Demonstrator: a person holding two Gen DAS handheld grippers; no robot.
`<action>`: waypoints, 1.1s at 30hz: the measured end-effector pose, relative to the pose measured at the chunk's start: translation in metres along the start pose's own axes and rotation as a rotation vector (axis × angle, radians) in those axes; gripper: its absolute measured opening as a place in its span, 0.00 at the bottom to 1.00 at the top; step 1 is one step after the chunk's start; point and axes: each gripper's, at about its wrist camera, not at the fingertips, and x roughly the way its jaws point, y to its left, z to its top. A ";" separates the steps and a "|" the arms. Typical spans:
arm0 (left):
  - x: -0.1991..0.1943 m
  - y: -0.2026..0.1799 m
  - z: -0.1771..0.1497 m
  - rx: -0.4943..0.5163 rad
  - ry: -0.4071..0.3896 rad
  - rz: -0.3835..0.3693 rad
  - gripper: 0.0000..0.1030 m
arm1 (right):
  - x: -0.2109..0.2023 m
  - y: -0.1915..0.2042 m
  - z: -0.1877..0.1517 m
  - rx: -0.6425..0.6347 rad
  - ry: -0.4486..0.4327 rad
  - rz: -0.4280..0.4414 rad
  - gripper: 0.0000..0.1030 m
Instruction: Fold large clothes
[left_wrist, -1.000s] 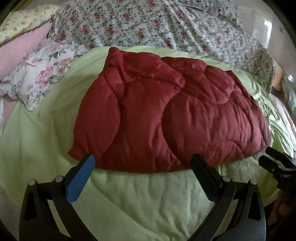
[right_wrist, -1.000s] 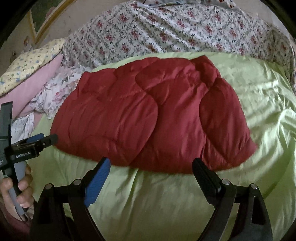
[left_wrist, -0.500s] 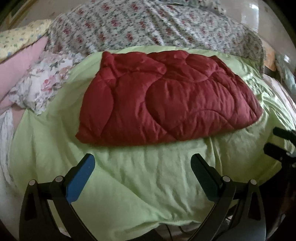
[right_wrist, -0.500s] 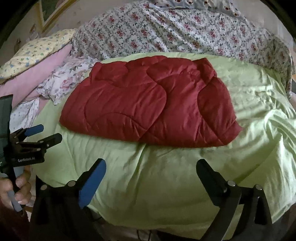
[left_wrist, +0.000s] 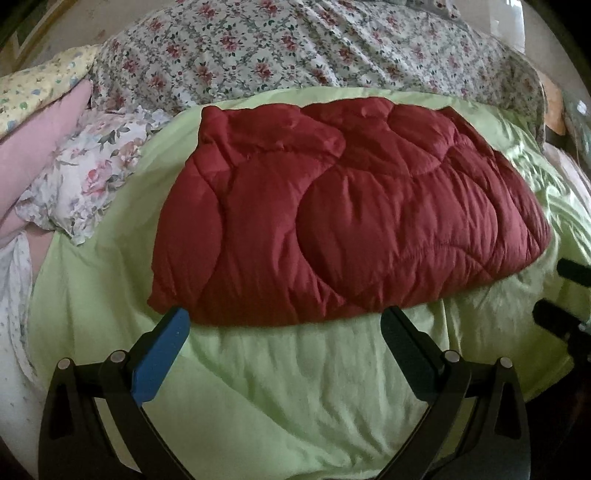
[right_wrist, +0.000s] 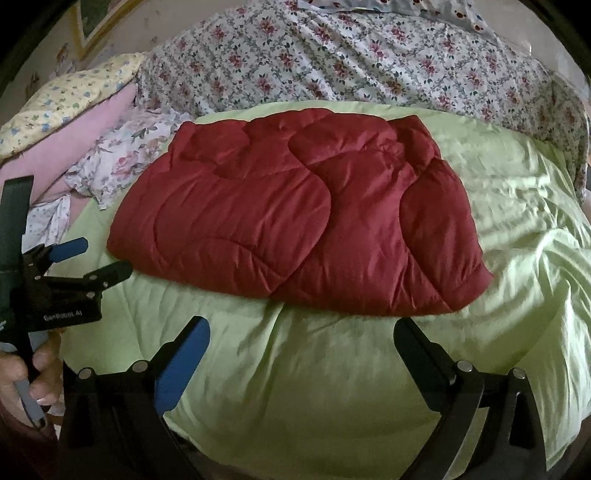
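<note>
Red quilted jacket (left_wrist: 347, 218) lies folded; both splayed, empty grippers (left_wrist: 284, 328) (right_wrist: 301, 332) should pinch its near hem evenly.

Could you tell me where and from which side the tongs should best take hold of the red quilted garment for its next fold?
Probably at the two near corners of the red quilted garment, coming in from the near hem. It lies flat on the green sheet, so that edge is free to pinch. The left tongs and right tongs are open, just short of it.
</note>
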 end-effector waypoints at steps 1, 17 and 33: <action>0.001 0.001 0.002 -0.006 0.000 0.000 1.00 | 0.002 0.000 0.002 -0.002 0.002 0.001 0.98; 0.013 0.000 0.008 -0.017 0.019 0.007 1.00 | 0.021 0.003 0.024 -0.021 0.009 -0.013 0.98; 0.015 -0.003 0.017 -0.009 0.003 0.004 1.00 | 0.024 -0.001 0.038 -0.021 -0.005 -0.006 0.98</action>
